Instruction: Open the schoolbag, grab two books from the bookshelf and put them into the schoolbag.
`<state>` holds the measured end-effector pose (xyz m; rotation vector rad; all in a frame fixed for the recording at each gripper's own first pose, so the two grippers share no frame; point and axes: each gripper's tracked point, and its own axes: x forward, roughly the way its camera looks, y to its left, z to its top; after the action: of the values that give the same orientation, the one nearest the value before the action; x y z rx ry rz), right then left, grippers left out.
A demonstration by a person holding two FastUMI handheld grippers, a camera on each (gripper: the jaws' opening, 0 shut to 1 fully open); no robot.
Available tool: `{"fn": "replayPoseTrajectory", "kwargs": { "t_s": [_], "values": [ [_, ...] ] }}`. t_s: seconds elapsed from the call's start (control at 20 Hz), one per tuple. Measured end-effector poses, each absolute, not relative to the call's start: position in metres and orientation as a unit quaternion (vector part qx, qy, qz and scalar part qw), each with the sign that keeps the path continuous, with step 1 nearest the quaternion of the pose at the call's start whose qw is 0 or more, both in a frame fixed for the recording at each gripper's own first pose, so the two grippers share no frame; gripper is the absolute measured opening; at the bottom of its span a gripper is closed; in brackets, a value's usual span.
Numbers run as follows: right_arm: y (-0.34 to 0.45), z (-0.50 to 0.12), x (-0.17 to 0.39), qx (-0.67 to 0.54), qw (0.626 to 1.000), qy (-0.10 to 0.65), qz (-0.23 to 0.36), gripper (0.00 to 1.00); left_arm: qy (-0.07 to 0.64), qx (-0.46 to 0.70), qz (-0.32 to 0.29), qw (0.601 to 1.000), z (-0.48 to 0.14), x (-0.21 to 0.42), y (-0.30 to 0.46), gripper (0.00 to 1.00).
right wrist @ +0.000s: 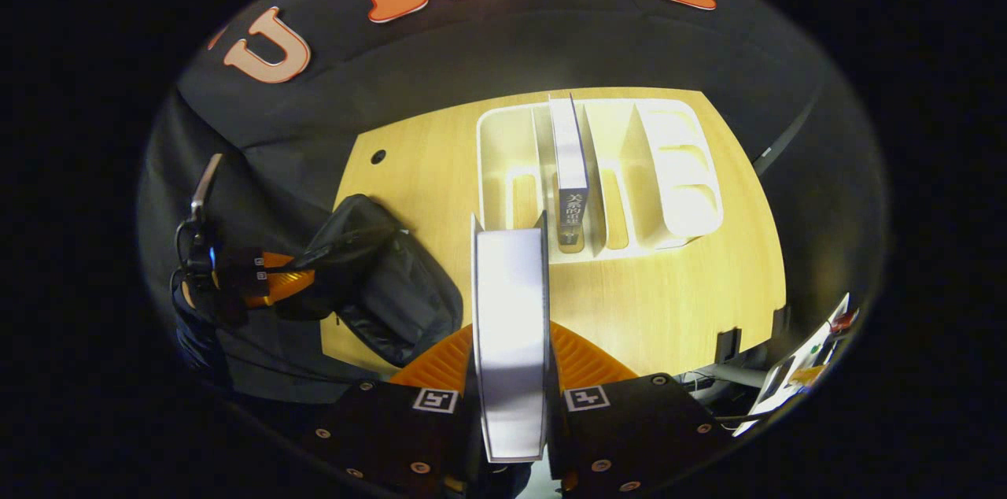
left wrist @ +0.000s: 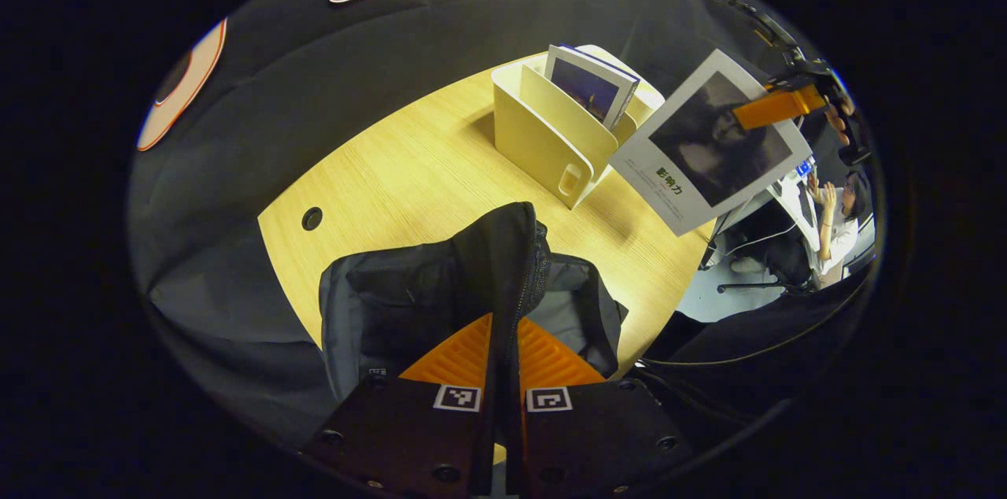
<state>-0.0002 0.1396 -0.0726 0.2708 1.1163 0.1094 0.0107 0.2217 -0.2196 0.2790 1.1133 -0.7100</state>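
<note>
We see the schoolbag (left wrist: 440, 286) lying dark and slumped at the near edge of the wooden table (left wrist: 409, 168), toward its left side in the right gripper view (right wrist: 378, 279). The left gripper (left wrist: 503, 341) is clenched on the bag's raised flap, the zippered edge pinched upright between both fingers; from the right gripper view that same gripper (right wrist: 287, 282) meets the bag from the left.

The right gripper (right wrist: 511, 357) grasps a white-covered book (right wrist: 510, 326), both fingers pressing its covers, the page edge facing the camera. In the left gripper view this book (left wrist: 708, 141) hangs tilted in the air just right of the bookshelf, its dark cover picture toward us, with the right gripper (left wrist: 779, 107) at its upper corner.

The pale bookshelf (right wrist: 598, 168) stands toward the far side of the table, well apart from the bag. A second book (right wrist: 570, 168) stands upright in one of its slots, spine toward the camera.

A person (left wrist: 838, 216) sits in the room behind.
</note>
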Motion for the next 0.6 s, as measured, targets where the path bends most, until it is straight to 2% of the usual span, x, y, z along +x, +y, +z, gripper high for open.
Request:
{"fn": "replayPoseTrajectory", "kwargs": {
  "t_s": [0.3, 0.6],
  "values": [
    [0.182, -0.061, -0.019, 0.192, 0.848, 0.484, 0.099, 0.35, 0.504, 0.133, -0.328, 0.788, -0.213, 0.017, 0.214, 0.07],
    [0.228, -0.085, -0.024, 0.272, 0.827, 0.469, 0.148, 0.34, 0.500, 0.123, -0.323, 0.794, -0.209, 0.016, 0.213, 0.05]
  ]
}}
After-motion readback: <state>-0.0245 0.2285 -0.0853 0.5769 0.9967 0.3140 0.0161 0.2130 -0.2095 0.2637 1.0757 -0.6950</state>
